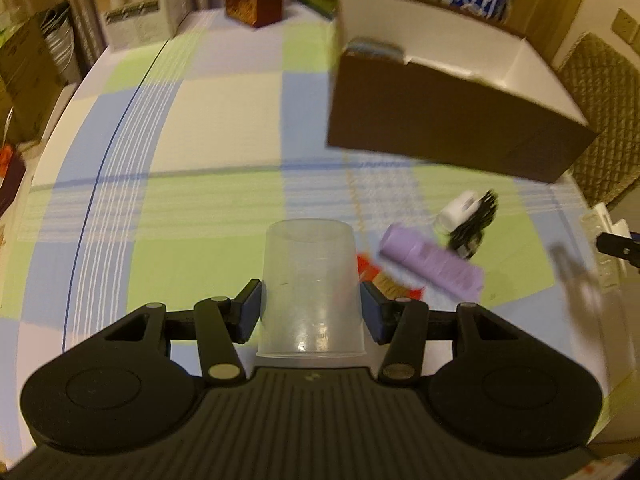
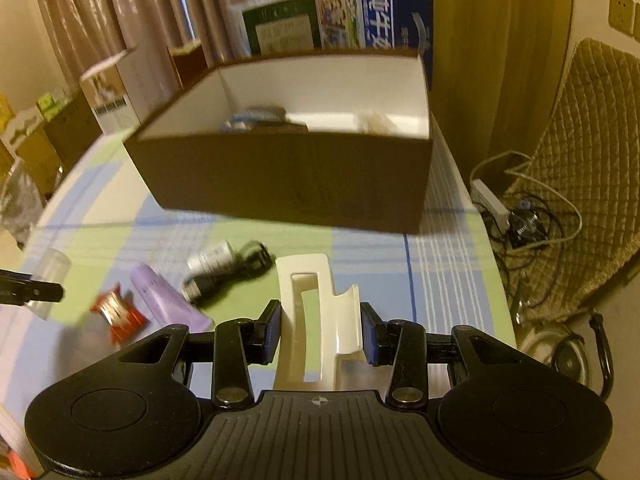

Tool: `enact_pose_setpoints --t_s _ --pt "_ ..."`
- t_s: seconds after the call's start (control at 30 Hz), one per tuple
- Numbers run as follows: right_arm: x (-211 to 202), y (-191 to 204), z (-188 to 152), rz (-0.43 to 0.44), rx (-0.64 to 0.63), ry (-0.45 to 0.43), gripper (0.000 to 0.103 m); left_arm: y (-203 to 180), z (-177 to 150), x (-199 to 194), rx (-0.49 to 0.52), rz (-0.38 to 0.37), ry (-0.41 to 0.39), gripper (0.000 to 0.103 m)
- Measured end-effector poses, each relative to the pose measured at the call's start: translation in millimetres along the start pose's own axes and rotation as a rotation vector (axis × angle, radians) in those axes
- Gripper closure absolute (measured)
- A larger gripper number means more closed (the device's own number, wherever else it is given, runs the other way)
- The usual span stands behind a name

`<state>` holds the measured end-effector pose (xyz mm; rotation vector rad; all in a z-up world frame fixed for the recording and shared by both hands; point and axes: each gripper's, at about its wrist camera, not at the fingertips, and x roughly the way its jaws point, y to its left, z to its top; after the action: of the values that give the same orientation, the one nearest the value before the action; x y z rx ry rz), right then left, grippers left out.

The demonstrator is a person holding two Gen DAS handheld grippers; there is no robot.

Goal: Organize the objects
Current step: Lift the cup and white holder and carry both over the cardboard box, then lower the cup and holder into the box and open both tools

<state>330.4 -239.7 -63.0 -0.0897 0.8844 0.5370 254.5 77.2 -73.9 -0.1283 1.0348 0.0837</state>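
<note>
Here the left gripper (image 1: 311, 314) is clamped on a clear plastic cup (image 1: 310, 288), its two blue pads pressing the cup's sides; the cup sits upside down between them, its rim toward the camera and its flat base pointing away over the checked tablecloth (image 1: 192, 208). The right gripper (image 2: 319, 334) is closed on a cream-white plastic holder (image 2: 308, 320), a slotted piece with a curved lip, squeezed from both sides by the pads and raised above the cloth.

Beyond both grippers stands a brown cardboard box (image 2: 288, 184) with a white inside, open at the top. A few things lie in it, too blurred to name. Between the grippers and the box, loose items lie on the cloth: a purple tube (image 1: 430, 262), a small red and gold packet (image 2: 116, 312) just beside it, a small white bottle (image 2: 210, 260), and a black coiled cable (image 2: 236, 272) touching the bottle. In the right wrist view the cup and a black tip of the left gripper show at the left edge, near the red packet.

Cartons and boxes line the far edge of the table behind the cardboard box, among them a blue and white carton (image 2: 384, 16). A quilted chair (image 2: 588, 184) stands off the right side.
</note>
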Motion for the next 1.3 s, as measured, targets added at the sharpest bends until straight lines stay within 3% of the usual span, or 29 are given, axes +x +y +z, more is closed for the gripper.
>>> enact_pose_setpoints --t_s 0.43,0.8,1.3 --pt "-4.7 3.9 63.9 0.093 -0.010 -0.100 0.066 -53.8 63.3 -7.4 0.121 -0.094 -0.110 0.056" --pt "16.6 -3.7 123.0 0.120 -0.037 -0.160 0.066 -87.5 136.6 11.5 0.194 -0.094 -0.173 0.055" --pt "76.5 -26.3 186.9 0.122 -0.044 -0.146 0.066 -99.9 214.3 73.5 0.226 -0.055 -0.131 0.055"
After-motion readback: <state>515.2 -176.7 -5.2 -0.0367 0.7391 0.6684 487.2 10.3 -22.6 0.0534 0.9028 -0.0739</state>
